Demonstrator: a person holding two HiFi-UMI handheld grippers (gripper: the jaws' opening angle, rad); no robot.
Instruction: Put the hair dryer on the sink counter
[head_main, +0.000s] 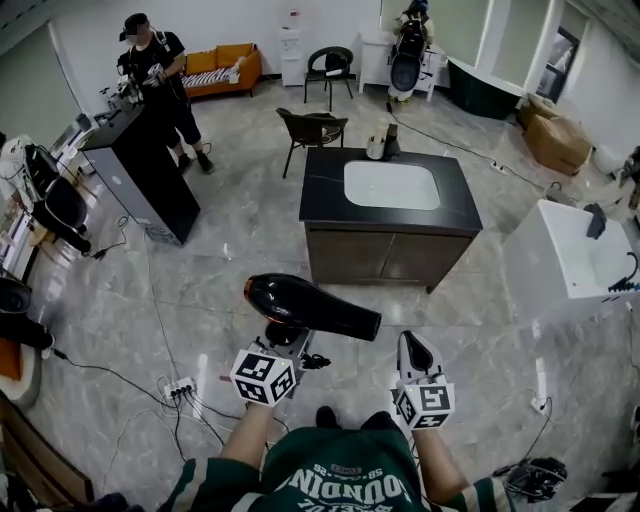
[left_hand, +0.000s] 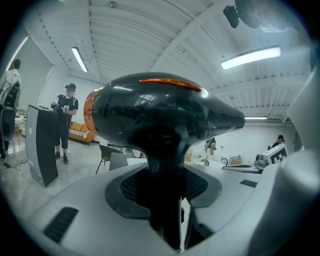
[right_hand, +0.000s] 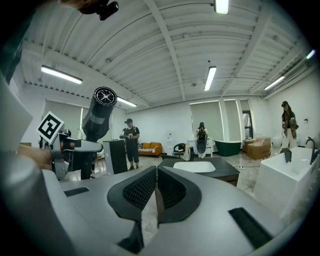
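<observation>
Black glossy hair dryer (head_main: 310, 308) held up near, well short of the far sink counter (head_main: 325, 195).

Clamped by the handle in the left gripper (head_main: 285, 345), likely to keep the barrel level, nozzle to the right, ready for laying flat on the top beside the white basin (head_main: 391, 185). Right gripper (head_main: 415, 352) idle at the right, jaws together on nothing. Shiny dark shell, orange ring at the rear, round grille at the nozzle mouth; cord not made out.

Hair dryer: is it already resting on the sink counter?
No, the hair dryer is clamped in the left gripper above the floor, in front of the sink counter and not touching it.
</observation>
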